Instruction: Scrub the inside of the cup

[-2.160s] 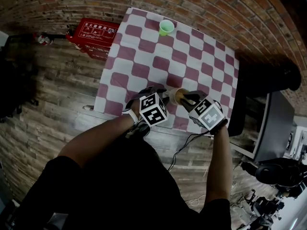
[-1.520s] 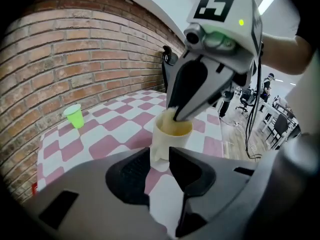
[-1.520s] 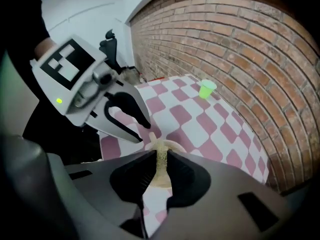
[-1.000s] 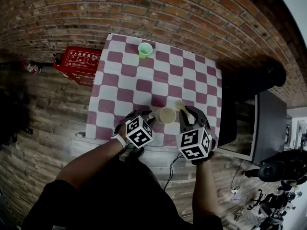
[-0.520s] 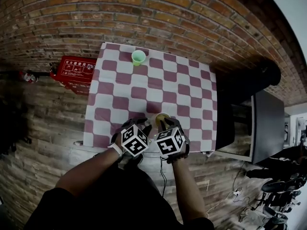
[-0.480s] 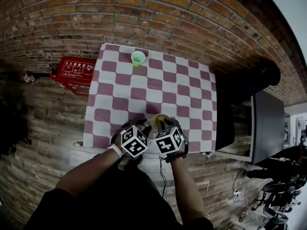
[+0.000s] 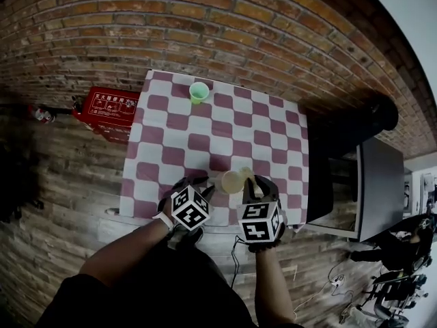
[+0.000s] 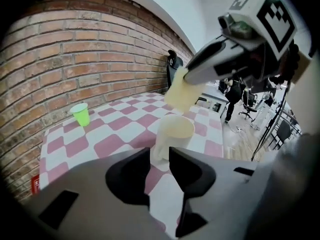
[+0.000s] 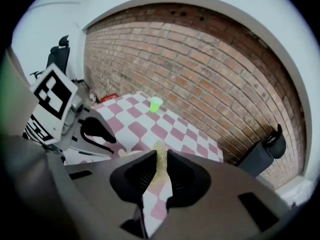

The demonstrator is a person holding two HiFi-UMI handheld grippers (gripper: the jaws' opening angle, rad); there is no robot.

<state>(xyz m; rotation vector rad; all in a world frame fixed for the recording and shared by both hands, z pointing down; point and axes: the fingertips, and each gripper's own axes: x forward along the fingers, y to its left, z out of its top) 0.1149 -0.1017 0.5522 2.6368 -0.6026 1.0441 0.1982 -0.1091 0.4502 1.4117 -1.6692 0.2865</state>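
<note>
A cream cup (image 7: pixel 231 182) sits near the table's front edge, and my left gripper (image 7: pixel 216 187) is shut on its lower wall. In the left gripper view the cup (image 8: pixel 173 135) stands just past the jaws (image 8: pixel 159 165), its mouth open upward. My right gripper (image 7: pixel 254 184) is shut on a yellow sponge (image 7: pixel 247 174). That sponge (image 8: pixel 179 90) hangs just above and behind the cup's rim, outside the cup. In the right gripper view the sponge (image 9: pixel 161 161) is pinched edge-on between the jaws (image 9: pixel 161 170).
A green cup (image 7: pixel 199 92) stands at the far side of the red-and-white checkered table (image 7: pixel 225 125). Left of the table on the floor lies a red box (image 7: pixel 106 104). A brick wall runs behind, and dark furniture (image 7: pixel 379 183) stands to the right.
My right gripper has drawn back to the right, lifting the sponge from the cup's mouth to just beside it. The left gripper still holds the cup in about the same place.
</note>
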